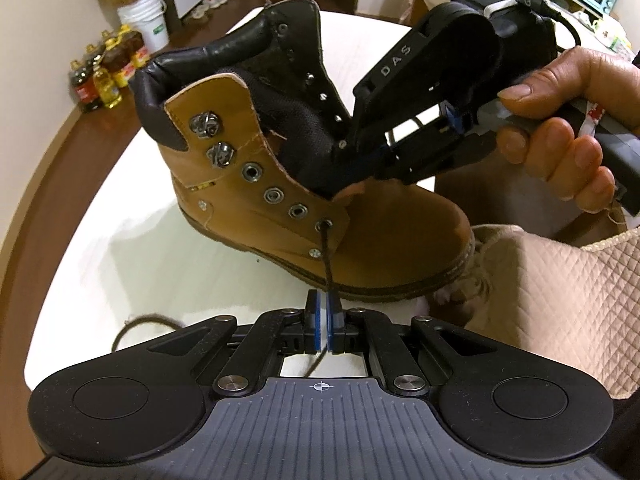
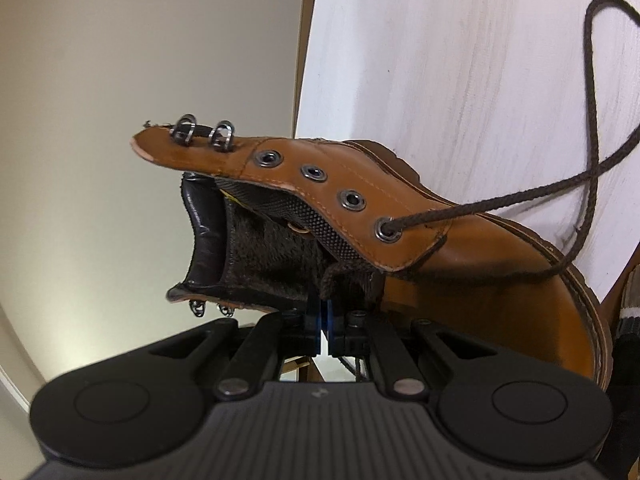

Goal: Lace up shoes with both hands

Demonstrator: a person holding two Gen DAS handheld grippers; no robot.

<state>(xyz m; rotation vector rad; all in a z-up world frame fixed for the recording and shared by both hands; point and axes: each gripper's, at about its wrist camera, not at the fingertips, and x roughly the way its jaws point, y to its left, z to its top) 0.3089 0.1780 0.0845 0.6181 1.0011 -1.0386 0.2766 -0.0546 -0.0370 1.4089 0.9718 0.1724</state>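
A tan leather boot (image 1: 380, 232) stands on the white table (image 1: 120, 260), its tongue pulled open. A dark brown lace (image 1: 329, 264) comes out of the lowest eyelet and runs straight down into my left gripper (image 1: 324, 304), whose blue pads are shut on it. A hand (image 1: 568, 128) holds my right gripper (image 1: 352, 156) over the boot, with the fingertips at the tongue. In the right wrist view the boot (image 2: 480, 260) fills the frame. My right gripper (image 2: 324, 304) is shut on a short stub of lace inside the opening. The rest of the lace (image 2: 520, 196) loops over the table (image 2: 440, 60).
A slack loop of lace (image 1: 140, 320) lies on the table at my left. Quilted pink fabric (image 1: 560, 280) covers the near right edge. On the floor beyond the table stand oil bottles (image 1: 104, 76) and a white bucket (image 1: 148, 24).
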